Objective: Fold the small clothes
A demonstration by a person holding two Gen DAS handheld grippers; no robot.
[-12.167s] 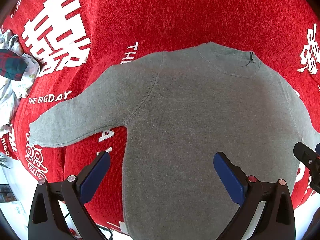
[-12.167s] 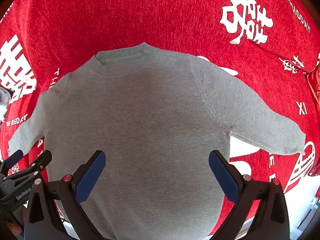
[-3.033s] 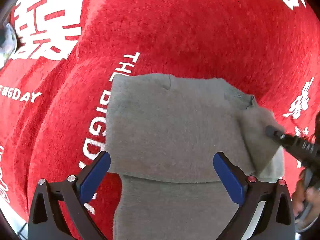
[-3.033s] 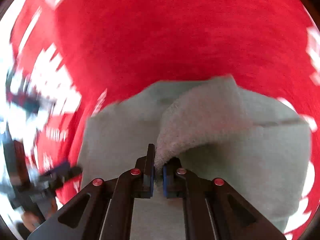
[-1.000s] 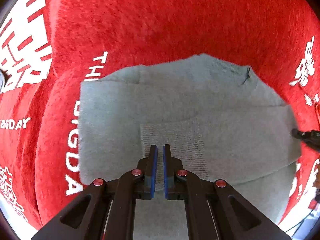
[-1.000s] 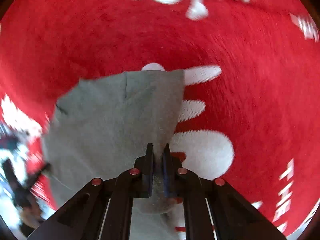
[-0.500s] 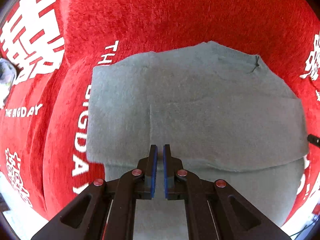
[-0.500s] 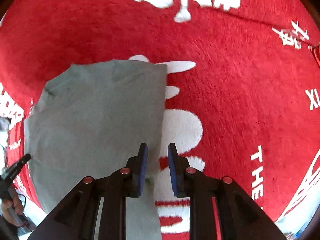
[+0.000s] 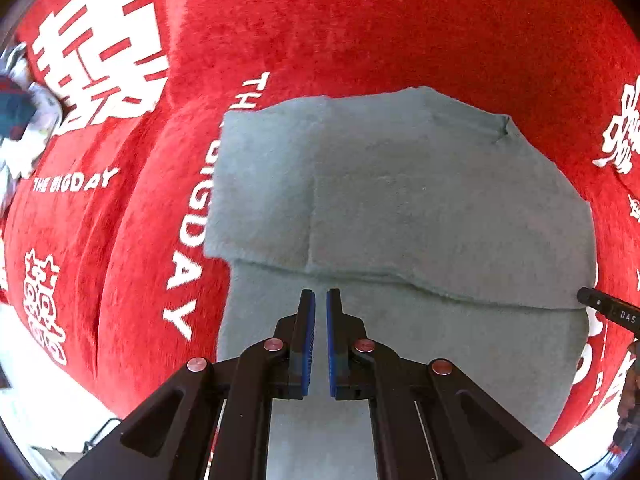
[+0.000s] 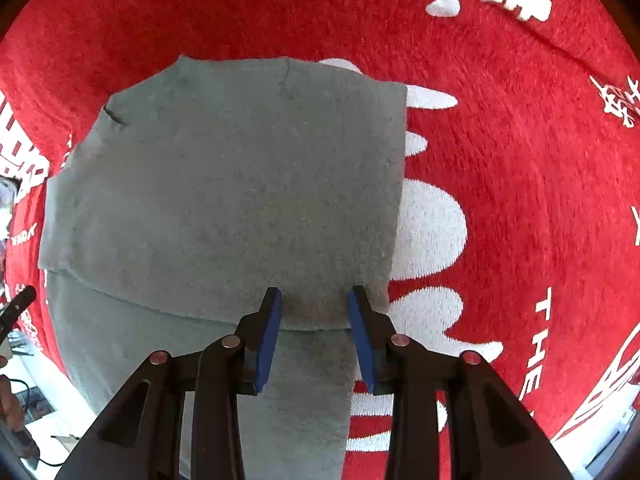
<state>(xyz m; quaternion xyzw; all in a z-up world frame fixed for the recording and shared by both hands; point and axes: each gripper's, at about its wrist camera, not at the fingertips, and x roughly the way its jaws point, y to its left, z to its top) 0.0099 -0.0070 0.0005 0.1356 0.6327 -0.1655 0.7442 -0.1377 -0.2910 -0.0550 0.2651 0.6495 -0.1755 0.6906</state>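
Note:
A small grey sweater (image 9: 420,216) lies flat on the red cloth (image 9: 360,32), with both sleeves folded across its chest. Its neck opening points away from me. My left gripper (image 9: 320,300) hangs above the sweater's lower middle, shut with nothing between its blue pads. In the right wrist view the same sweater (image 10: 224,200) fills the left half. My right gripper (image 10: 315,300) hovers over the folded sleeve's lower right corner; its jaws are opening and hold nothing. The right gripper's tip (image 9: 608,308) shows at the left view's right edge.
The red cloth (image 10: 520,160) carries white characters and lettering and covers the whole work surface. A bundle of other clothes (image 9: 20,120) lies at the far left. Pale floor (image 9: 36,392) shows past the cloth's near edge. A hand (image 10: 10,404) appears at the lower left.
My right gripper let go of the sleeve and its jaws have spread apart. The left gripper rose and drew back, staying shut. The sleeve now lies flat.

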